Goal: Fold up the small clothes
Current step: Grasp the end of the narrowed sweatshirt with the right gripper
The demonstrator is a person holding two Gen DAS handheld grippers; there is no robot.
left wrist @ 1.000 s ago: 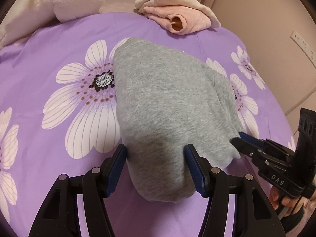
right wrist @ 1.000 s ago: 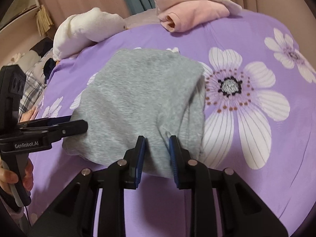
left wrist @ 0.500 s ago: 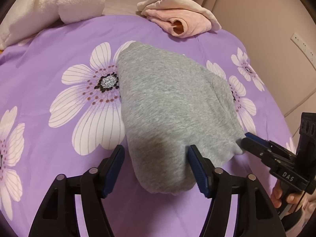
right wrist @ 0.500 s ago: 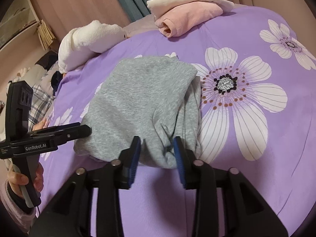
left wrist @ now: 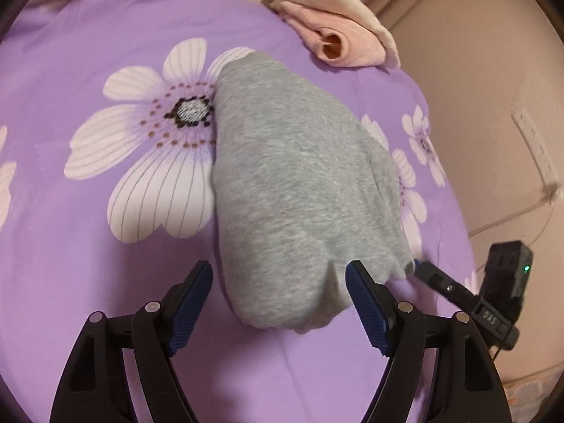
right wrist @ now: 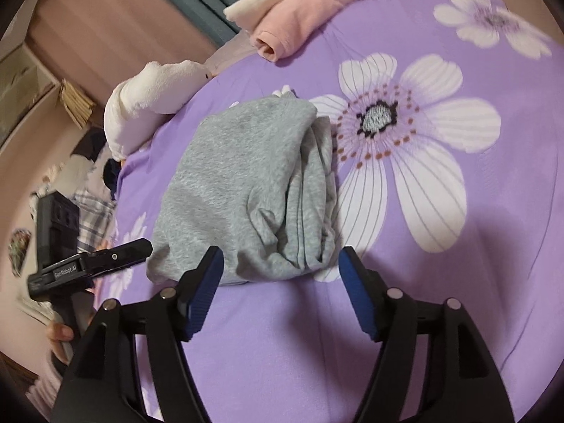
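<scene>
Lying flat on the purple flowered bedspread (left wrist: 88, 53) is the folded grey garment (left wrist: 299, 194), pretty much mid-bed. From the left wrist camera its long axis runs from the near edge, right by the gripper tips, away toward the far side, leaning a bit to the upper left, where the narrower end overlaps a big white flower print (left wrist: 158, 134). From the right wrist view the stacked fold layers show along its right-hand side, and the rounded near end faces the camera.

The left gripper (left wrist: 278, 294) has just been opening; its fingers are spread wide, the near end of the garment sits between them, and the pads aren't pressing on it. The right gripper (right wrist: 280, 276) has also just been opening, fingers spread, the garment's near edge just beyond the tips, nothing pinched.

Further back, a folded pink and cream garment (right wrist: 303, 14) sits near the far edge, well apart from the grey one. A white plush blanket (right wrist: 148, 105) lies off to the left.
</scene>
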